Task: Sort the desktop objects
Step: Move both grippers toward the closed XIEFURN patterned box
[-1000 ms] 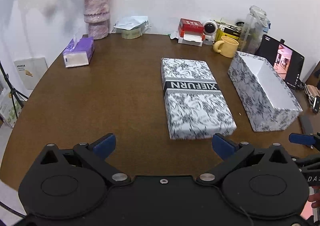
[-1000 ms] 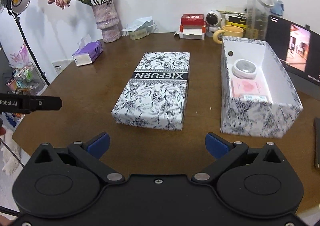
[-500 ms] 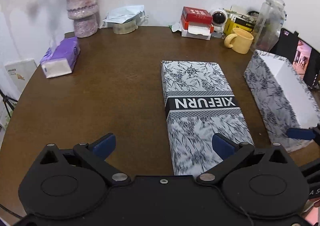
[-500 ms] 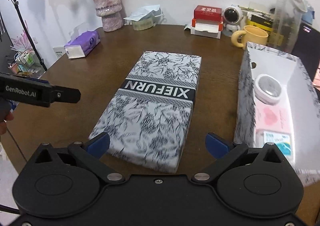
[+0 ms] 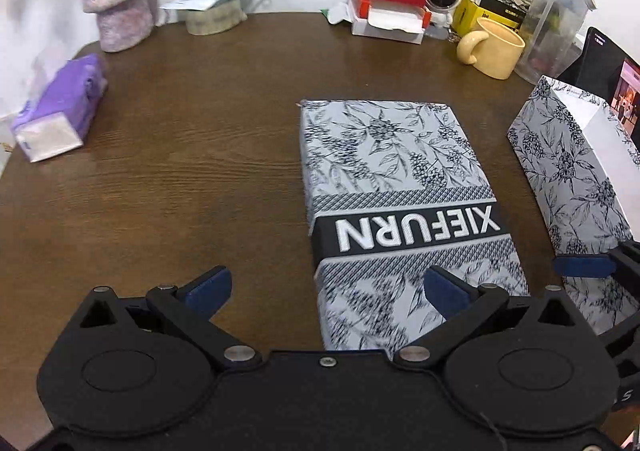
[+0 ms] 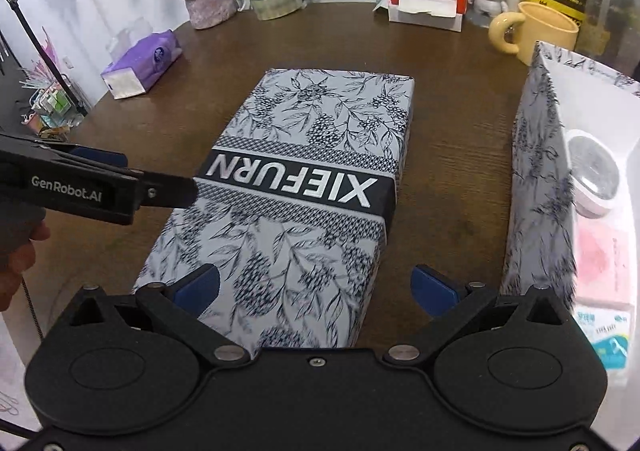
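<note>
Left wrist view: the left gripper (image 5: 326,291) hangs low over a brown wooden table (image 5: 180,179), its two blue-tipped fingers spread wide and holding nothing. Its right fingertip overlaps the near end of a flat box lid (image 5: 400,211), printed with grey flowers and the word XIEFURN, which lies closed-side up on the table. Just right of the lid stands an open box (image 5: 572,175) in the same print. Far along the wall sit a yellow mug (image 5: 496,49), a red and white carton (image 5: 386,1), a stone-coloured vase (image 5: 118,1) and, on the left, a purple tissue pack (image 5: 60,111).

Right wrist view: the right gripper (image 6: 316,289) is likewise released, fingers wide apart and empty, straddling the near end of the lid. Inside the open box lie a round white tin (image 6: 592,175) and a pink card (image 6: 600,255).
</note>
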A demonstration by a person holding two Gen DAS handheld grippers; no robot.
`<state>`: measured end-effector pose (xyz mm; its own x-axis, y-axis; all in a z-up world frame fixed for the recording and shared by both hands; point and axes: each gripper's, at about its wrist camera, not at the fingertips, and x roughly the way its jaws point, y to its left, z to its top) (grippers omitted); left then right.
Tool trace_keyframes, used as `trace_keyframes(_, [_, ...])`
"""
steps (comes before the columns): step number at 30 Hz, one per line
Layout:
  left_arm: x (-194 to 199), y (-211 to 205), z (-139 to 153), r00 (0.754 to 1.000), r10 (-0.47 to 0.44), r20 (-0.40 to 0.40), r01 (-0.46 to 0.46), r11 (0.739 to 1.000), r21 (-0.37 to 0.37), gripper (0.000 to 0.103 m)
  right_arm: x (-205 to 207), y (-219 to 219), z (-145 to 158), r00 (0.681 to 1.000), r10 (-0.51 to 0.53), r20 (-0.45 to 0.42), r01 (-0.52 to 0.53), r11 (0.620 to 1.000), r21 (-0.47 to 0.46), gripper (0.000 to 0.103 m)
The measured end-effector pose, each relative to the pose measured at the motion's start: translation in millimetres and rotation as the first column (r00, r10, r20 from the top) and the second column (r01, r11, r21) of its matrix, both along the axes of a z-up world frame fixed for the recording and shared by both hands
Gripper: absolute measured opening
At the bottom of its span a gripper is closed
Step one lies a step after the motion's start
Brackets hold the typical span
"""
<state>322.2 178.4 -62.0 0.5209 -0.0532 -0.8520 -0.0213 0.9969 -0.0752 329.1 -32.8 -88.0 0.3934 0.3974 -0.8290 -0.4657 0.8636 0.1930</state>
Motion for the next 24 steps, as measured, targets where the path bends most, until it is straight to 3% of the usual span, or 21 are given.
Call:
trace_keyframes(7, [23.9,-4.8,-19.4,0.999,-0.006,-0.034,0.005,0.999,-0.041,0.103,21.0,0.3,-17.3,0.999,0.005,-0.036,-0.005,1.0,0.001,0.103])
trace_keyframes(24, [50.1,-8.4,-42.5,0.997,-0.002,-0.082,-0.01,0.99,-0.143,0.103,45.7,-5.9,-38.6,0.993,-0.02,-0.115,0.034,0.992,0.124,0.103])
